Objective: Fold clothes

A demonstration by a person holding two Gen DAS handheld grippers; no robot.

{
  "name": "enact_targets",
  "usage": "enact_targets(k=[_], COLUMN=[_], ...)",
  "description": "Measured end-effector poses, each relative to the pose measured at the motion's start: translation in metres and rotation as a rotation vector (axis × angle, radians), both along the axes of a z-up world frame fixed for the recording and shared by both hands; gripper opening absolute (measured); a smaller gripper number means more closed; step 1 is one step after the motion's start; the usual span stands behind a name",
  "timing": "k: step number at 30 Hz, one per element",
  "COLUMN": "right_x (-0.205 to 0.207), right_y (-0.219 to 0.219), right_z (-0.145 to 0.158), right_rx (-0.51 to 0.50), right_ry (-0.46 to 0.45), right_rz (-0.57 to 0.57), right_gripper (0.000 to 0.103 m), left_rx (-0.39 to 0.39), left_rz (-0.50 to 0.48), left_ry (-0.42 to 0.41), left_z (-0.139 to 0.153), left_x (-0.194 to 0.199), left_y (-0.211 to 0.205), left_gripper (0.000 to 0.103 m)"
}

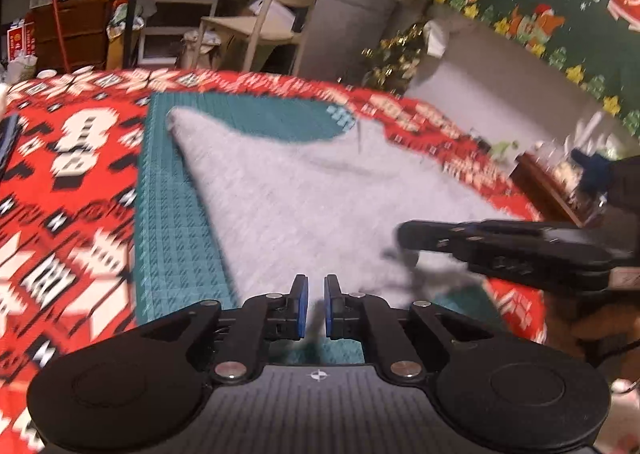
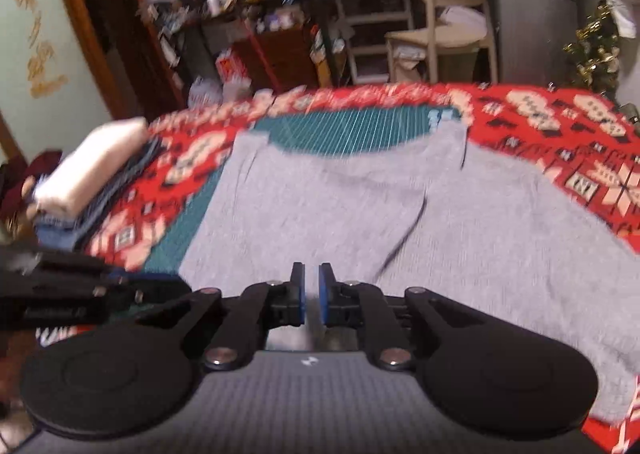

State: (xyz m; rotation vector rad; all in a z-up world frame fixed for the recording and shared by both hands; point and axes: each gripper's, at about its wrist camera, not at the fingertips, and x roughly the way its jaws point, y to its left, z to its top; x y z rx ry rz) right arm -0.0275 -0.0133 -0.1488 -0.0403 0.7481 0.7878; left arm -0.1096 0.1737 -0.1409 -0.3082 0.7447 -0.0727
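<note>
Grey garment (image 2: 360,205) lay flat on bench ahead of both tilted-down grippers: left gripper (image 1: 316,306) closed, empty; right gripper (image 2: 311,294) nearly closed, empty.

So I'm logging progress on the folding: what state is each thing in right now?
grey garment: spread flat on the green mat, partly folded, creased.
left gripper: nearly shut, nothing visibly held.
right gripper: nearly shut, nothing visibly held.
stack of clothes: folded, piled at the table's edge.
</note>
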Motion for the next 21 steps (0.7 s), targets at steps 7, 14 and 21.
enact_targets(k=[7, 14, 21], right_x=[0.013, 0.034, 0.079], right_y=[0.002, -0.028, -0.007], right_z=[-0.021, -0.014, -0.020], right_rx=[-0.060, -0.010, 0.009], right_ry=[0.007, 0.005, -0.004], right_rz=[-0.043, -0.146, -0.170], right_gripper=[0.007, 0.014, 0.026], left_rx=[0.047, 0.027, 0.021], left_rz=[-0.005, 0.013, 0.048], left_ry=[0.022, 0.017, -0.003], left_z=[-0.015, -0.009, -0.002], left_x=[0.025, 0.019, 0.026], left_y=[-0.005, 0.001, 0.011], left_gripper=[0.007, 0.006, 0.006])
